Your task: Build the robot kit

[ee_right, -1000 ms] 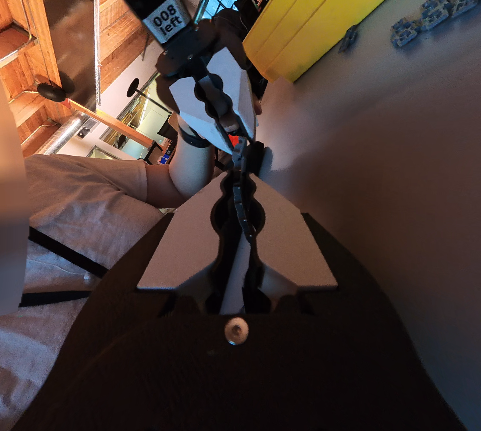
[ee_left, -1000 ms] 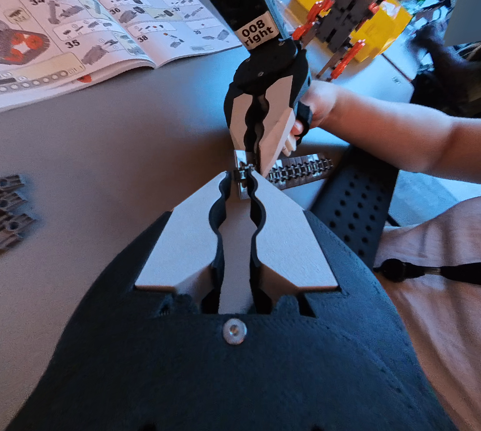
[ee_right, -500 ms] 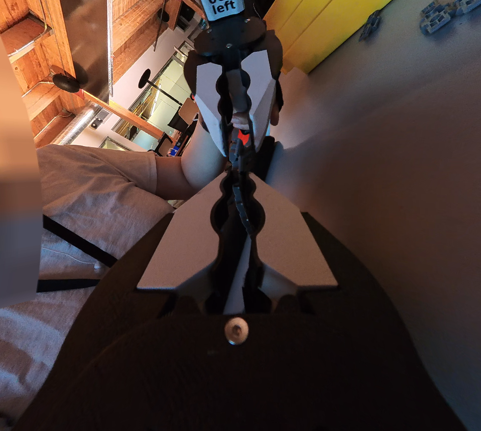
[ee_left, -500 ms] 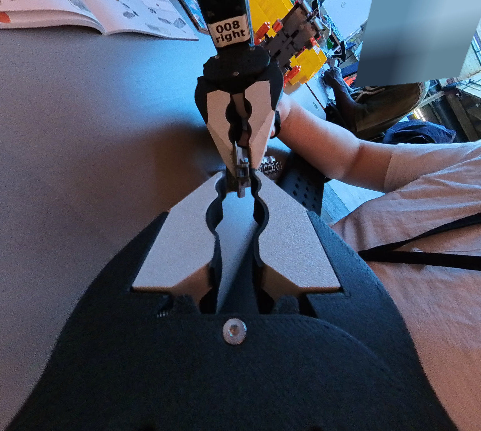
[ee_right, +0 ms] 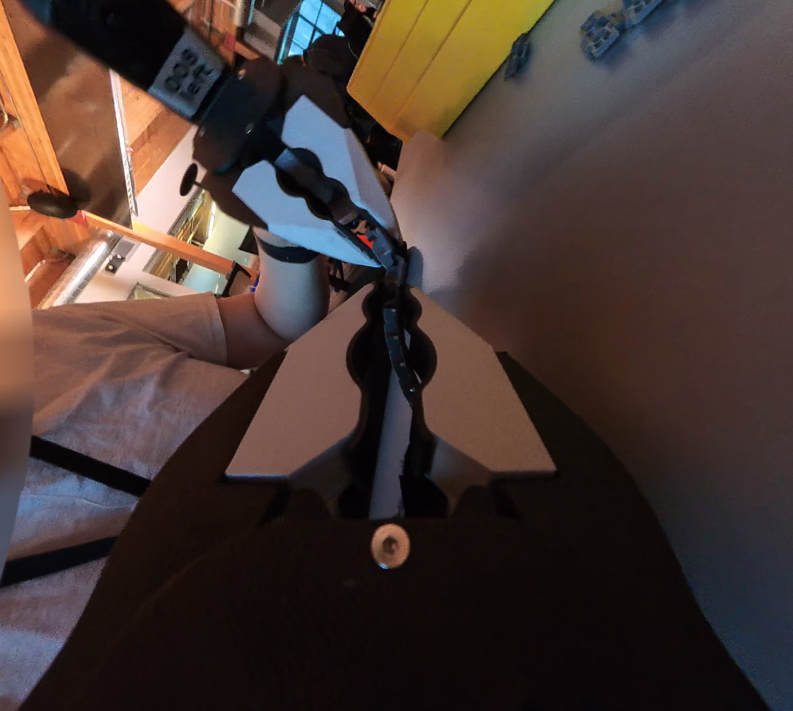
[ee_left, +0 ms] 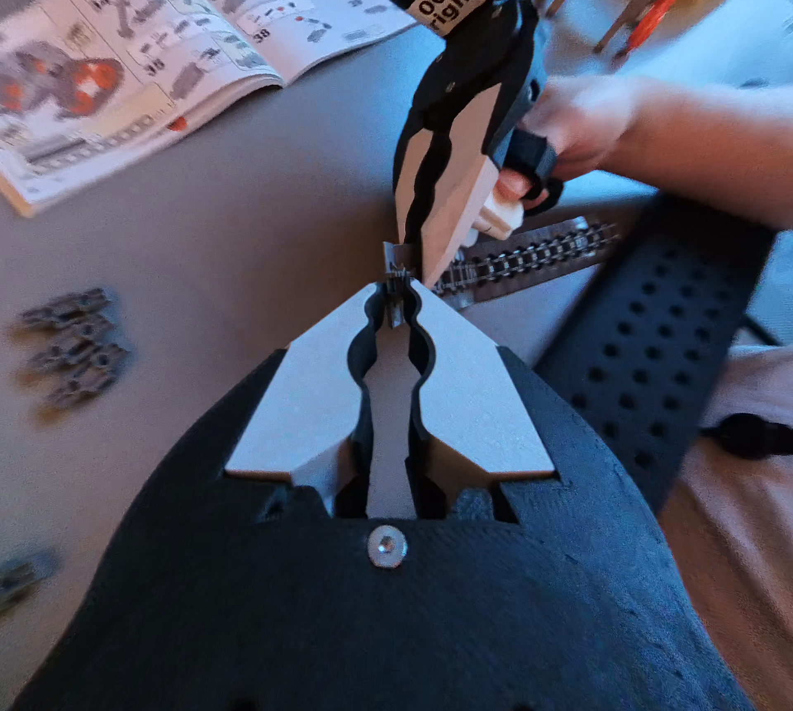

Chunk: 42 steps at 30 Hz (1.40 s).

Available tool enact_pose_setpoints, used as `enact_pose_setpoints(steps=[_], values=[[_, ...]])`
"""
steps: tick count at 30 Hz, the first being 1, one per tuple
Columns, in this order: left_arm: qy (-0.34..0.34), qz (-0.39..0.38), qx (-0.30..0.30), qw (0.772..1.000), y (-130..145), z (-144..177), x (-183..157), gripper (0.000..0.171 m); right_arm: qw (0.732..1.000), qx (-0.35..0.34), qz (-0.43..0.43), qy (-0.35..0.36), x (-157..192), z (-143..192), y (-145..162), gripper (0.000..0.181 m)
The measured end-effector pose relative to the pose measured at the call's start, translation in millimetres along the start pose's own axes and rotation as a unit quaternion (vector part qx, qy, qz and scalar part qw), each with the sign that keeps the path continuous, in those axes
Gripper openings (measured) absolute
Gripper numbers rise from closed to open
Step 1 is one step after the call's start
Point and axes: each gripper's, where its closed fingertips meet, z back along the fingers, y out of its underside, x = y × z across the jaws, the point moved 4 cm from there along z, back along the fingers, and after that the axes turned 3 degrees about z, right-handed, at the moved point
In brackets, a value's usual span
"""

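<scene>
My left camera sits right behind my left gripper (ee_left: 395, 295), looking forward along its fingers and down across the grey table (ee_left: 240, 244), very close in. The open booklet (ee_left: 141, 46) lies far left, and my right gripper (ee_left: 414, 261) comes in from the top right, tip to tip with mine. My right camera rides behind my right gripper (ee_right: 392, 295), rolled sideways, so the table (ee_right: 622, 261) stands like a wall on the right. It faces back at my left gripper (ee_right: 377, 246) and my sleeve. Both views share the meeting tips, the small dark chain (ee_right: 399, 351) between them, and the table.
</scene>
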Motion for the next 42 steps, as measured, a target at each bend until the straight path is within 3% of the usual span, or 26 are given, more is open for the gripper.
enact_pose_setpoints(steps=[5,15,34,37,39,42], values=[[-0.075,-0.074,0.004,0.994,-5,-1,-2,0.007,1.000,-0.022,0.015,0.013,-1,2,-5,0.005],[-0.099,-0.084,0.005,0.992,-2,-1,-2,0.006,0.996,-0.021,0.075,0.049,1,0,-4,0.005],[-0.142,-0.154,0.056,0.976,7,-11,2,0.004,0.989,-0.009,0.114,0.096,-2,-3,-2,0.004],[-0.152,-0.175,0.089,0.969,19,-20,4,0.004,0.982,0.040,0.123,0.141,-11,-8,5,0.004],[-0.155,-0.169,0.074,0.971,19,-21,7,0.004,0.980,0.047,0.118,0.153,-15,-8,5,0.005],[-0.107,-0.111,0.025,0.988,7,-16,4,0.005,0.992,0.016,0.073,0.099,-12,-2,-1,0.006]])
